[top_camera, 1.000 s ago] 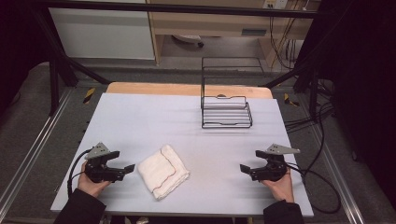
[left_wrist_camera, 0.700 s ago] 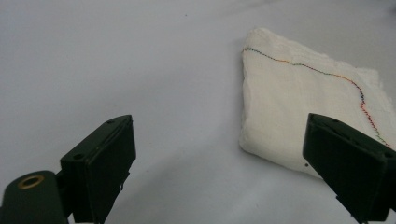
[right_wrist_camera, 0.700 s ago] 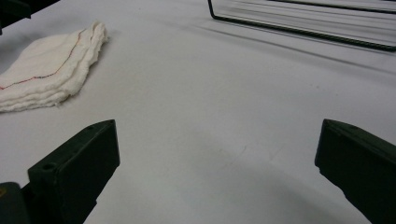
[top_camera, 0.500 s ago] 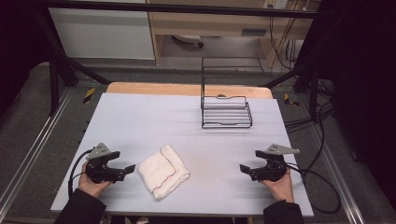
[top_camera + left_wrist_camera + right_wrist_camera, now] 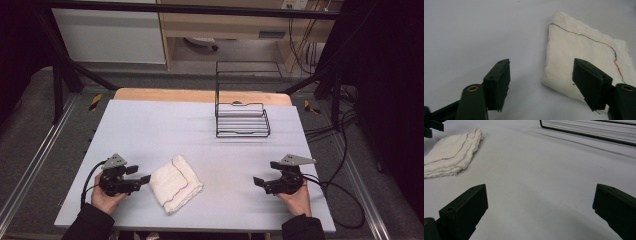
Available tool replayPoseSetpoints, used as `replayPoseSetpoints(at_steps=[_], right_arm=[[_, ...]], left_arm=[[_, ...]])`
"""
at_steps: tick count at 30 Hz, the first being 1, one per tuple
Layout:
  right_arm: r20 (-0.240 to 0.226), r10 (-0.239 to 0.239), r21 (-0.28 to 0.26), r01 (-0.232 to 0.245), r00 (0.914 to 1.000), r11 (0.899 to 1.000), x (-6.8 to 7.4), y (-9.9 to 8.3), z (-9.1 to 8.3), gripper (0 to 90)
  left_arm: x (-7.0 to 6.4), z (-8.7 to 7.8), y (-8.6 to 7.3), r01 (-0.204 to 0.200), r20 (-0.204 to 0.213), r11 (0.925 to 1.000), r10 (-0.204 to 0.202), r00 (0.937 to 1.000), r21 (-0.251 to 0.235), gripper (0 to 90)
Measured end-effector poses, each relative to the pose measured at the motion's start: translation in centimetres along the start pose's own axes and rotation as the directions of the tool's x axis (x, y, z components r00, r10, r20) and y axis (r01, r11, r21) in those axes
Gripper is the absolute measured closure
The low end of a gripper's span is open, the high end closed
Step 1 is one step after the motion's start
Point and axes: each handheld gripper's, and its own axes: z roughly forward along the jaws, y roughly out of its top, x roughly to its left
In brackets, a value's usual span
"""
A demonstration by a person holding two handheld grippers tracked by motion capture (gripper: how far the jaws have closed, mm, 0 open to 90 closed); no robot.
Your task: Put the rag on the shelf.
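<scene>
Near the tabletop's point(image 5: 150, 125) front edge, the left claw point(image 5: 145, 179) gapes empty just beside a folded white cloth point(image 5: 176, 183), the right claw point(image 5: 258, 182) wide open too, wire rack point(image 5: 242, 120) by the far edge.

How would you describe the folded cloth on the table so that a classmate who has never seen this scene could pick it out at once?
Start at the pale grey table and look at its near edge, on the left half. Just beside the open left gripper lies the folded cloth, apart from the jaws. It is the one soft white thing there, layered, with a thin multicoloured stitched line, unlike the black wire basket at the far side.
</scene>
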Motion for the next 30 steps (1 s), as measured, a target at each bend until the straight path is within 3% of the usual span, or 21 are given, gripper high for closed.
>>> replayPoseSetpoints(at_steps=[6, 17, 26, 30], right_arm=[[-0.012, -0.013, 0.019, 0.013, 0.9998, 1.000, 0.8, 0.4, 0.7, 0.5], [-0.040, -0.050, 0.040, 0.051, 0.9980, 0.998, 3.1, 2.1, 2.9, 1.4], [-0.068, -0.076, 0.047, 0.080, 0.9948, 0.996, 5.3, 3.9, 5.0, 3.3], [-0.082, -0.090, 0.055, 0.095, 0.9926, 0.994, 6.8, 5.1, 6.9, 4.6]], left_arm=[[-0.5, 0.8, 0.0, 0.028, 0.014, 0.9993, -0.028, 0.9995, 0.026, 46.4], [-1.2, 1.8, 0.0, 0.072, -0.019, 0.9940, -0.071, 0.9973, 0.082, 65.6], [-1.7, 2.0, 0.0, 0.094, -0.039, 0.9905, -0.090, 0.9952, 0.101, 71.9], [-1.9, 2.1, 0.1, 0.093, -0.046, 0.9900, -0.088, 0.9950, 0.107, 75.7]])
